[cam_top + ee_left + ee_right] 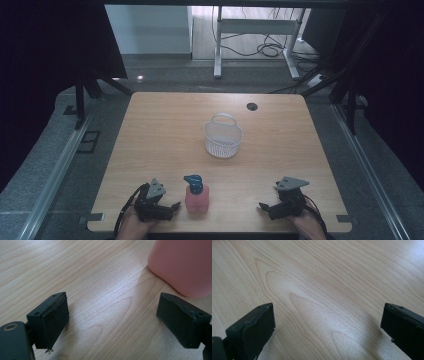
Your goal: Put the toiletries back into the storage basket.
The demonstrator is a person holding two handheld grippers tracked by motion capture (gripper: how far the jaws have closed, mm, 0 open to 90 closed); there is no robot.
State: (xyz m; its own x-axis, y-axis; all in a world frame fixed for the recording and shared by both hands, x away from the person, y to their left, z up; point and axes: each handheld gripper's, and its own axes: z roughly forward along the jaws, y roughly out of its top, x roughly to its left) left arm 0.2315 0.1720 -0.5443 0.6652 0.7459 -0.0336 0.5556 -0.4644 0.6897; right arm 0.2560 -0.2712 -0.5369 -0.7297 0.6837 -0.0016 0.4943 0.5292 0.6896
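So the pink plastic pump bottle with the blue pump top (196, 195) stands upright near the front edge of the light wooden table (165, 135), just beside the left gripper (170, 207). That gripper's jaws are spread wide with nothing between them, and in the left gripper view the bottle's rounded base sits right off one jaw. The right gripper (264, 207) is also wide apart, well off to the other side over bare wood.

What I'd worry about: the bottle looks tall and narrow, so a jaw nudging it low could tip it or push it off the near edge. The white mesh basket with a handle (223, 138) waits mid-table. Grey floor, black curtains, cables and a white desk frame behind.
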